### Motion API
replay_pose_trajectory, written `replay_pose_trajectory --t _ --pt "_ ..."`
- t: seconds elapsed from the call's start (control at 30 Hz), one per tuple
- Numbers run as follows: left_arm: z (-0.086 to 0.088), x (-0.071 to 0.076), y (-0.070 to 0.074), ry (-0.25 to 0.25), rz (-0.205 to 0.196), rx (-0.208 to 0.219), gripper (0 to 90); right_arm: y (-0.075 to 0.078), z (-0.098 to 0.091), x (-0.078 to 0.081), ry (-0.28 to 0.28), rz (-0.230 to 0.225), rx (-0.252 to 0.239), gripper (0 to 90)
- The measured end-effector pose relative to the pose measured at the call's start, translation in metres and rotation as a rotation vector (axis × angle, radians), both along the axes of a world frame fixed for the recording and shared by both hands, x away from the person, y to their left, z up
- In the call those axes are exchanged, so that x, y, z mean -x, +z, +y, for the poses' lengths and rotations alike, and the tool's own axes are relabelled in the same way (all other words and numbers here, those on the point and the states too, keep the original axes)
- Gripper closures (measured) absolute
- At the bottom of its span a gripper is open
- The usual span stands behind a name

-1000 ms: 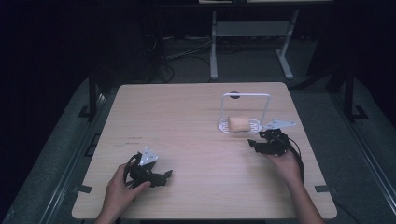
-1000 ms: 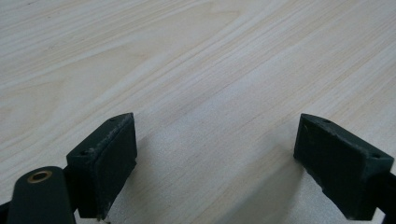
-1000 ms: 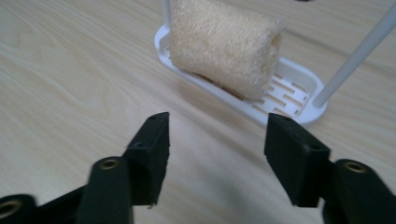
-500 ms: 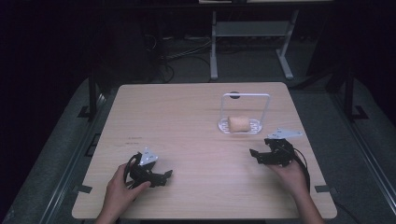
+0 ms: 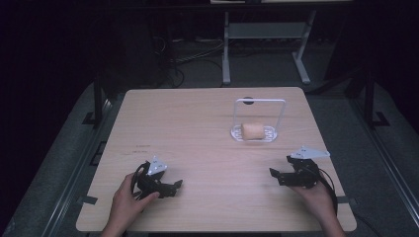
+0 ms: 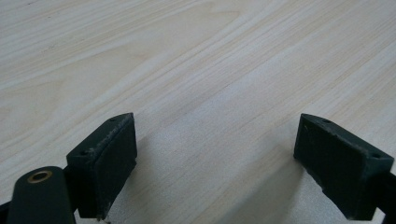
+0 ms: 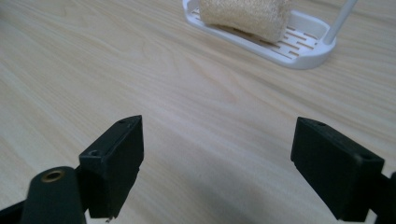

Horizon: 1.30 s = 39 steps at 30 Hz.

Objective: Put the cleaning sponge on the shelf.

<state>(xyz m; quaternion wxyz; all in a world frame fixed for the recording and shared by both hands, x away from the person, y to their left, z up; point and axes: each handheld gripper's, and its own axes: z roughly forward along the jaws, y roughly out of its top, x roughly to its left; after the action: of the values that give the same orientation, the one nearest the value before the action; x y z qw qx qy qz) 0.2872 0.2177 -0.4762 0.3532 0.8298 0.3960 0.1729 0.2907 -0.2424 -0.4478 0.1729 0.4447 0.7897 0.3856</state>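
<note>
**Sponge in rack, both grippers low and empty**

Sponge, tan and blocky, lies in a white slotted rack that has a tall wire hoop rising from its far side. The rack stands right of centre on the table, nearer the right edge than the left, about midway between the far and near edges.

The right gripper sits near the right near corner, apart from the rack, its jaws pointing left. They have just been opening and now stand wide with only bare wood between them. In the right gripper view the sponge and rack lie ahead and slightly right, with open tabletop in between and nothing blocking the way.

The left gripper rests by the left near corner, held in the person's hand, well apart from the rack. Its jaws are spread wide over plain wood grain and hold nothing.

A dark smudge marks the table near the left edge. Beyond the far edge stands a white metal frame on the floor.
</note>
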Motion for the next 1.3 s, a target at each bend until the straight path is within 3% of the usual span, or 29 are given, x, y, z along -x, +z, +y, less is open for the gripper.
replay_pose_trajectory --t 0.13,0.53,0.87,1.3 --pt "0.0 0.0 0.0 0.0 0.0 0.0 12.6 -0.004 -0.002 0.009 0.001 0.005 -0.013 14.3" --pt "0.0 0.0 0.0 0.0 0.0 0.0 12.6 -0.018 -0.005 0.028 -0.013 -0.01 0.017 9.7" --pt "0.0 0.0 0.0 0.0 0.0 0.0 12.6 -0.033 -0.003 0.03 -0.026 0.006 0.055 9.6" --pt "0.0 0.0 0.0 0.0 0.0 0.0 12.6 -0.034 -0.003 0.029 -0.019 0.039 0.074 9.6"
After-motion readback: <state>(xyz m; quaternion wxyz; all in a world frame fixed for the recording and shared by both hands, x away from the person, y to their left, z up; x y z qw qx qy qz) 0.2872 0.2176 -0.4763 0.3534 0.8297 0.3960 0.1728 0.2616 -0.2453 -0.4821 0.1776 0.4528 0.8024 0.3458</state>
